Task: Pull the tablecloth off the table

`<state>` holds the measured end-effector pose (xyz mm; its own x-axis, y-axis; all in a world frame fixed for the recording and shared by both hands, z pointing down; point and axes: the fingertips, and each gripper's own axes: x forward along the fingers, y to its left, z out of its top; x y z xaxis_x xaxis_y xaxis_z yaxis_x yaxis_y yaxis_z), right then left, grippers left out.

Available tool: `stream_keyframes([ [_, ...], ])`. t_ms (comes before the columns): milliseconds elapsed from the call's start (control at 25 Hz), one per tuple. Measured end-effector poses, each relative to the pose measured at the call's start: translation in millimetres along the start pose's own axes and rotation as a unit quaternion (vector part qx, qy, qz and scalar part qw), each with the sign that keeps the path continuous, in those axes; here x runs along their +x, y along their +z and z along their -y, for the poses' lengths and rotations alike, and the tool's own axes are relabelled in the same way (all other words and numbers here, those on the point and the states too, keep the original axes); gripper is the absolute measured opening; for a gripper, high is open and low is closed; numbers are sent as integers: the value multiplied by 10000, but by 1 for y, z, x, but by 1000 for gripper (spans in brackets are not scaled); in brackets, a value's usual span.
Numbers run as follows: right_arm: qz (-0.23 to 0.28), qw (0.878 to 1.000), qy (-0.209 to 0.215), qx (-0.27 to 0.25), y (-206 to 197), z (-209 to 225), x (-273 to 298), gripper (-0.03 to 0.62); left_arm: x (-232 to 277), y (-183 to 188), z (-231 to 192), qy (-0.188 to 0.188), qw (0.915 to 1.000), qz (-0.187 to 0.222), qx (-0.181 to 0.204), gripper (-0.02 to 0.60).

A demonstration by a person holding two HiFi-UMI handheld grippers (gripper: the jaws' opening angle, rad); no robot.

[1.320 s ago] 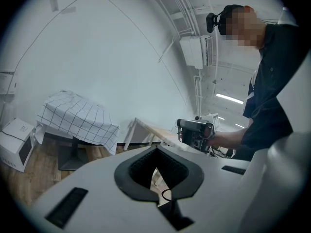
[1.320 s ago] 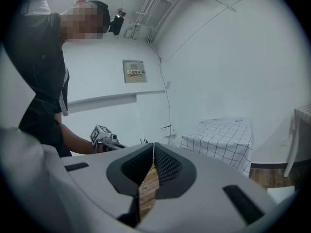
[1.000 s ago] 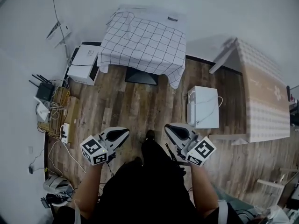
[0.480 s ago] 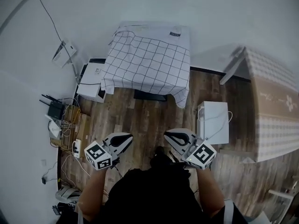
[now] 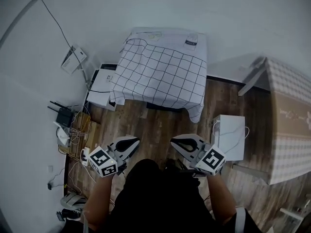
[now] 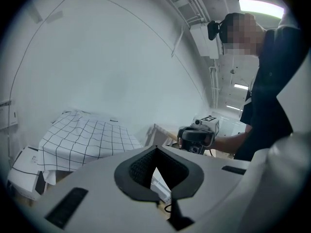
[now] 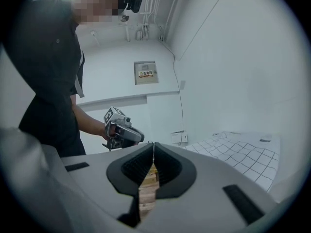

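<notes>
A white tablecloth with a black grid (image 5: 160,74) drapes a small table against the far wall; it also shows at the left in the left gripper view (image 6: 82,137) and at the right in the right gripper view (image 7: 245,157). My left gripper (image 5: 130,141) and right gripper (image 5: 178,142) are held close to my body, well short of the table, tips turned toward each other. Both are shut with nothing between the jaws. Each gripper view shows the other gripper (image 6: 197,136) (image 7: 121,132) in a hand.
A white box (image 5: 230,136) stands on the wood floor at the right, beside a long table with a checked cloth (image 5: 291,125). White boxes (image 5: 102,84), a router (image 5: 62,115) and tangled cables (image 5: 73,135) lie at the left near the wall.
The covered table has come nearer and shifted right in the head view as I stepped forward. Both grippers stayed shut and kept their place before my body.
</notes>
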<state>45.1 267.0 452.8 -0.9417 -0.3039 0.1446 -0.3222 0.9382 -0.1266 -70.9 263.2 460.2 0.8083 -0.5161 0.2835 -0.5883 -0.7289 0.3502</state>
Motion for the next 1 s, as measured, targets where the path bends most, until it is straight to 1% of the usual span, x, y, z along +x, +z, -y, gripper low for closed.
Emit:
stream_keyframes([
  [200,-22,9999,63,79,-2,24,13,20,4,2,-23,57,10000,31,18,8],
  [440,-128,9997,67,183,-6,60,31,20,21,8,-65,104,9997,132,-187,8],
  [600,-200,9995,-27,245,2,95,49,20,34,29,-98,42,9996,189,-195,8],
  [800,-206,9990,-254,317,18,141,73,20,46,59,-142,-59,9998,97,-178,8],
  [1000,-233,9979,-437,414,25,181,105,20,55,91,-191,-174,9997,149,-72,8],
])
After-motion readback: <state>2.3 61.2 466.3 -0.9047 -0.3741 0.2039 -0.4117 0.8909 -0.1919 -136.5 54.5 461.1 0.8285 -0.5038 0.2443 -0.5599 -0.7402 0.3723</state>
